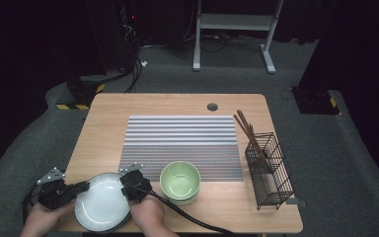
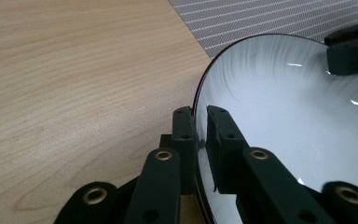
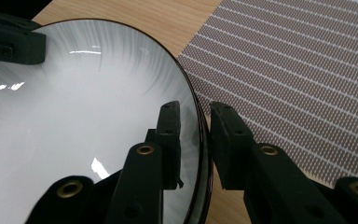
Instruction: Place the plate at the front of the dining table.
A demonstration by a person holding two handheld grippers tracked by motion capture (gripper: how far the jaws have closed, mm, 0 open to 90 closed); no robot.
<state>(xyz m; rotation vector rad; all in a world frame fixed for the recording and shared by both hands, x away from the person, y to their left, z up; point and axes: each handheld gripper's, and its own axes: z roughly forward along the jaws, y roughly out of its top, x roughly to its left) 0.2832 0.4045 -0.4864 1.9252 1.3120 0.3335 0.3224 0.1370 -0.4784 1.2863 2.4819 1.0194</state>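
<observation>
Both grippers flank the white plate beside the green bowl.

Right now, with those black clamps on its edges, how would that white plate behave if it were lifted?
The white plate looks glazed and glossy, so probably stiff, breakable and rather slippery. The left gripper pinches only its thin rim, so it could slip. The right gripper straddles the opposite rim with a gap showing; the plate might tilt.

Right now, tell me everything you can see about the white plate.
The plate is round, glossy white with faint grey streaks toward a thin dark rim, and looks ceramic. It sits at the table's near edge, left of the green bowls, its right side reaching the striped mat's corner. The left gripper is shut on its left rim; the right gripper straddles its right rim.
</observation>
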